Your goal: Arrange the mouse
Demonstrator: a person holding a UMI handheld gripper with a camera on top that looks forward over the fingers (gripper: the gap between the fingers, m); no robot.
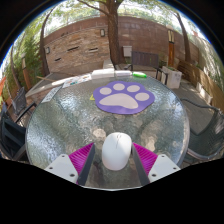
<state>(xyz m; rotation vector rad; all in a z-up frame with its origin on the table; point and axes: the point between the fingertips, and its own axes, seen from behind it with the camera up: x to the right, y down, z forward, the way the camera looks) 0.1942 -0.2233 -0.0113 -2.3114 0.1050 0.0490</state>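
Note:
A white computer mouse (116, 148) sits between my gripper's (115, 162) two fingers, and both magenta pads (84, 157) press against its sides. It is held just above the near part of a round glass table (55, 120). A purple mouse pad with a white paw print (125, 97) lies flat on the table beyond the fingers, a little to the right. The mouse's near end is hidden by the gripper body.
The table's dark rim curves round on both sides. Beyond it are a paved patio, a long pale bench or table (100, 75), a green object (140, 75), white boxes (172, 75), a tree trunk (114, 35) and a brick wall.

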